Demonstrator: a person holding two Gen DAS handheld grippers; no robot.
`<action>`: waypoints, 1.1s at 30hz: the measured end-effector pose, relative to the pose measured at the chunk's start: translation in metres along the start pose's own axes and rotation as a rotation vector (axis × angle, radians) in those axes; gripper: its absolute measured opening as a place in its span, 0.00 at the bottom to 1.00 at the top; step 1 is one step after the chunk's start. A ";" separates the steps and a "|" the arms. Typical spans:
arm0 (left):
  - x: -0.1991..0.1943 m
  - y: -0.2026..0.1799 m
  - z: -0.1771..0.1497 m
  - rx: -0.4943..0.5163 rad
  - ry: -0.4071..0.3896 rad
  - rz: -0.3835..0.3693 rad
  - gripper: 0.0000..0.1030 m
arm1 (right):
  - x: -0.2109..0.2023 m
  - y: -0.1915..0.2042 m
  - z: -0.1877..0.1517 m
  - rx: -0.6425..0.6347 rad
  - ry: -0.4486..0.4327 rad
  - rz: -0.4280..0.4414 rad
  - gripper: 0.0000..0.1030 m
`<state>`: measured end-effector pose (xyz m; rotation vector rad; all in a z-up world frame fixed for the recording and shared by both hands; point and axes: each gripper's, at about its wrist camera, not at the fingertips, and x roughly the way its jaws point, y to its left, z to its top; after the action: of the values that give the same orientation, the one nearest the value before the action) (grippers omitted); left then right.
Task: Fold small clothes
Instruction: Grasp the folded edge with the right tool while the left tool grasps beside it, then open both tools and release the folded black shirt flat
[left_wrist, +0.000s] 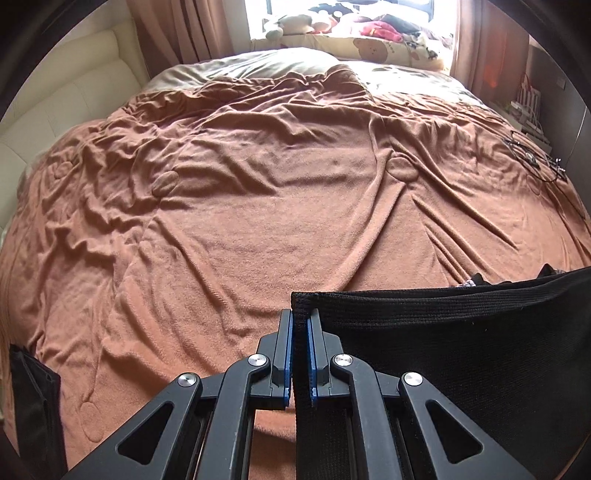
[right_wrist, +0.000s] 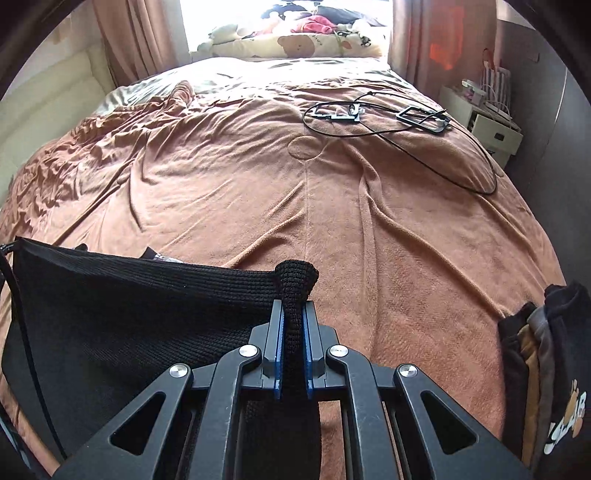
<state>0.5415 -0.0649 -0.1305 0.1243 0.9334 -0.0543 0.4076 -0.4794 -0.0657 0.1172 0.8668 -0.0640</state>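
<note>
The left gripper (left_wrist: 300, 321) is clamped tight on one top corner of a black ribbed knit garment (left_wrist: 443, 332), and the right gripper (right_wrist: 292, 314) pinches the opposite corner, where the knit bunches up into a small knob above its blue pads. Between the two, the garment's top edge stretches taut and its body hangs down in front of the bed's brown fleece blanket (left_wrist: 258, 184). At the right edge of the right wrist view lies a dark piece of clothing (right_wrist: 561, 387) bearing white lettering and a paw print; the letters are cut off and I cannot read the word. Black cables and flat frames (right_wrist: 388, 114) lie far up the blanket, and bear-patterned pillows (right_wrist: 295, 42) rest by the window.
</note>
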 end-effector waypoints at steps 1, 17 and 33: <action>0.006 -0.001 0.002 0.003 0.007 0.005 0.07 | 0.008 0.001 0.003 -0.002 0.007 -0.004 0.05; 0.076 -0.004 0.013 0.009 0.149 0.108 0.12 | 0.083 0.003 0.033 0.015 0.101 -0.051 0.05; 0.007 0.010 -0.019 -0.059 0.095 0.009 0.55 | -0.001 -0.035 -0.011 0.186 0.034 0.038 0.64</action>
<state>0.5315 -0.0527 -0.1464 0.0768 1.0286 -0.0130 0.3950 -0.5129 -0.0753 0.3099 0.8910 -0.1071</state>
